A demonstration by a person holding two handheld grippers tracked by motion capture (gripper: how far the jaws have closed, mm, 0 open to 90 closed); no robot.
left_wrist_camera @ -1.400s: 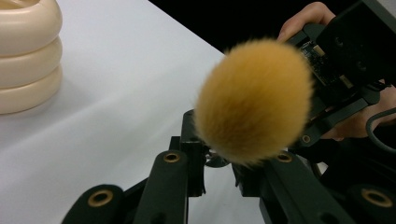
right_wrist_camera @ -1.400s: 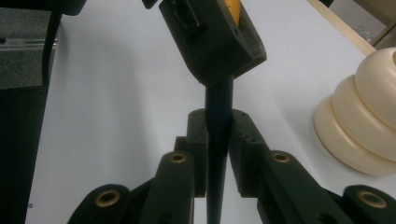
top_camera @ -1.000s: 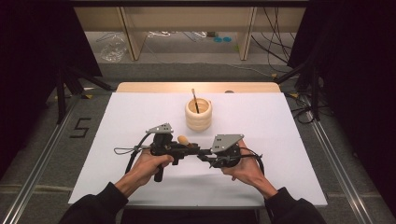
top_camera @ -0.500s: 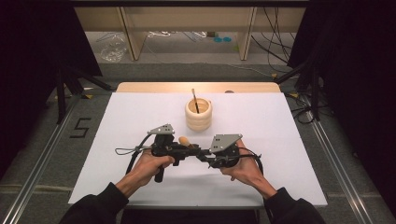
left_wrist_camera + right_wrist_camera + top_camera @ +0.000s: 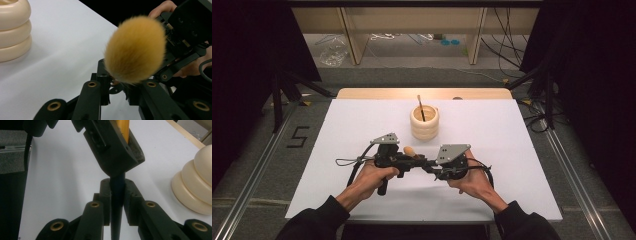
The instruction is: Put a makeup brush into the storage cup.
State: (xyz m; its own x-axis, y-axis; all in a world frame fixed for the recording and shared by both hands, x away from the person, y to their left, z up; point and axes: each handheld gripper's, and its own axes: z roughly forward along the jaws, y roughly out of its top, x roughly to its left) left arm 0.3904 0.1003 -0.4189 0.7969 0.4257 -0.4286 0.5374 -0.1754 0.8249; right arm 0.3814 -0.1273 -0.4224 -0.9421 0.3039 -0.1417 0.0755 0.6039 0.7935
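Note:
A makeup brush with a fluffy orange head (image 5: 136, 48) and a dark handle (image 5: 117, 202) is held level just above the white table (image 5: 512, 145), between both hands. My left gripper (image 5: 404, 160) is shut on the brush close under its head, the bristles bulging just past its jaws (image 5: 117, 82). My right gripper (image 5: 432, 167) faces it and is shut on the dark handle (image 5: 117, 187). In the right gripper view the left gripper's jaw (image 5: 112, 150) clamps the golden ferrule (image 5: 123, 128) right above my own jaws.
A cream ribbed holder (image 5: 424, 122) stands on the table a little beyond the grippers, with a thin stick (image 5: 421, 107) leaning in it. It also appears as the holder (image 5: 13, 30) and the holder (image 5: 197, 187) close by. Dark floor and cables surround the table.

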